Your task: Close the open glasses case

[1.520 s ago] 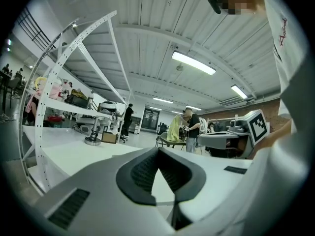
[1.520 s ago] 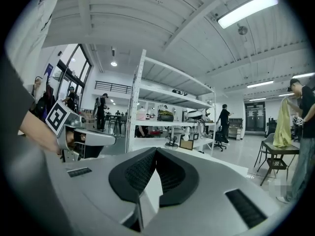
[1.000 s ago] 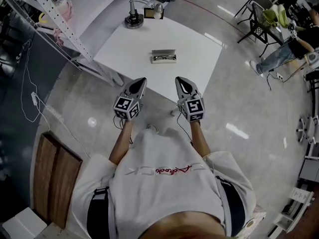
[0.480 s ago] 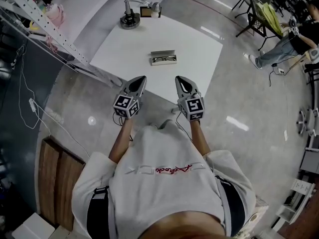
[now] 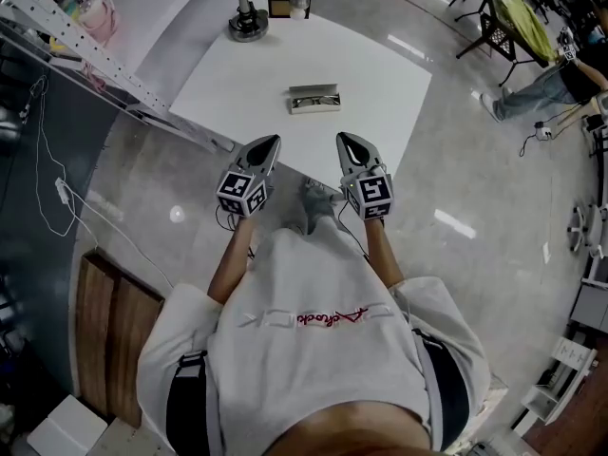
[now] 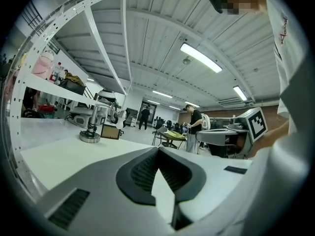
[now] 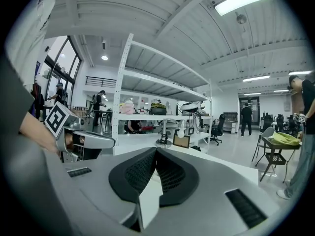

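The open glasses case lies in the middle of the white table, with something shiny inside it. My left gripper hangs at the table's near edge, jaws shut and empty. To its right, my right gripper is at the same edge, tips together, nothing held. Both point toward the case from well short of it. In the left gripper view the left gripper shows closed tips over the tabletop. The right gripper looks the same in the right gripper view. The case is hidden in both gripper views.
A desk lamp on a round base and a small framed box stand at the table's far corner. A metal shelving rack runs along the left. A person and a chair are at the far right. Wooden boards lie on the floor at left.
Both grippers have come forward to the table's near edge and sunk a little. The person has stepped closer to the table. Jaws are unchanged.
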A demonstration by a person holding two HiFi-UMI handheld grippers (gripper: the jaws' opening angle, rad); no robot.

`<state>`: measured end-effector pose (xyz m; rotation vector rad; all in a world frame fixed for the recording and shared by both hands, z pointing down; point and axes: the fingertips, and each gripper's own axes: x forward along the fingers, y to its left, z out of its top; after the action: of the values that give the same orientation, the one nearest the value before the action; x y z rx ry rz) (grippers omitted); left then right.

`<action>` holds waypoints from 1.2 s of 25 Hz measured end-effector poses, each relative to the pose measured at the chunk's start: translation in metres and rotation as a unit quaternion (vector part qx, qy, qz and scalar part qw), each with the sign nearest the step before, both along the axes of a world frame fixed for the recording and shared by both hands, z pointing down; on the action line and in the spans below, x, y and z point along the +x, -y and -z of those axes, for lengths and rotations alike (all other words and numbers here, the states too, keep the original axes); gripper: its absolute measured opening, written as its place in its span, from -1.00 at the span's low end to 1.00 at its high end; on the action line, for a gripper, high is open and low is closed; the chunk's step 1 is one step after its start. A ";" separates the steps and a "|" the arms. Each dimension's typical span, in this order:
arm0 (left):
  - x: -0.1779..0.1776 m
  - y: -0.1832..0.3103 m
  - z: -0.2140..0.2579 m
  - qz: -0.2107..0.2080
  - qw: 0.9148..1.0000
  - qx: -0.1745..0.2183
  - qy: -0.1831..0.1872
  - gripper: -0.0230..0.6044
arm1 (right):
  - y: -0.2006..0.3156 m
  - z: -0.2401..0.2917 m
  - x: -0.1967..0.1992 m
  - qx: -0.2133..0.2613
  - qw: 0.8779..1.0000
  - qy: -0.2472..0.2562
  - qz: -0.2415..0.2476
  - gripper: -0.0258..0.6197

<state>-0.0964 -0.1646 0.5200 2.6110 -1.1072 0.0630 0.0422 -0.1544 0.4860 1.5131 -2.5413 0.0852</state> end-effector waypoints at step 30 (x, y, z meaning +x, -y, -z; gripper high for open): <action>0.029 0.068 -0.091 0.019 0.991 -0.127 0.034 -0.84 | 0.082 -0.084 0.016 -0.125 0.991 0.024 0.044 -0.84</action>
<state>-0.0672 -0.2323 0.6106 2.3761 -1.0931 0.2692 0.0585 -0.2364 0.5702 1.3172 -2.5178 0.4157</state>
